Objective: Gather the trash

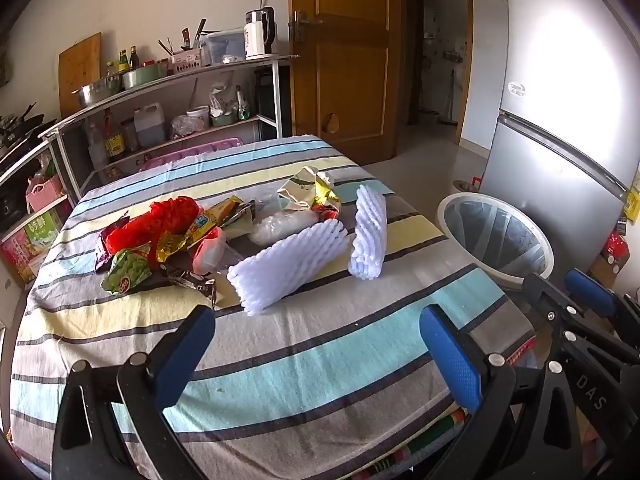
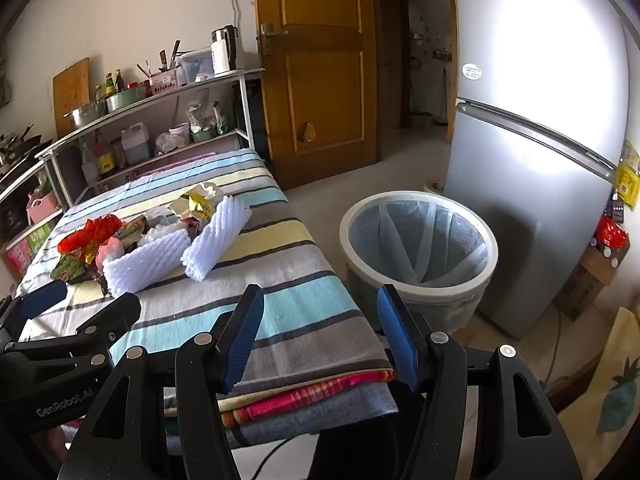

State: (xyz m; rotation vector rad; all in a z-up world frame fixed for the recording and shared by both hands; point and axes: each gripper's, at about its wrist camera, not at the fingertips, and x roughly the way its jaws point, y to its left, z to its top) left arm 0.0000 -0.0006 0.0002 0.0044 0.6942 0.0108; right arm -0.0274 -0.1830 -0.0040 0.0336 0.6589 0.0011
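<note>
"GenRobot.AI" on left tool (image 2: 40, 294) (white lettering)

The left gripper (image 1: 316, 348) is being held level and low, its two blue-padded fingers (image 1: 450, 354) being kept wide apart with nothing between them; the right gripper (image 2: 320, 334) is being held alongside it, on its right, its jaws likewise being kept spread and empty; in the left wrist view the right gripper (image 1: 576, 300) is being seen at the right edge; in the right wrist view the left gripper (image 2: 76, 304) is being seen at the left edge.
</note>
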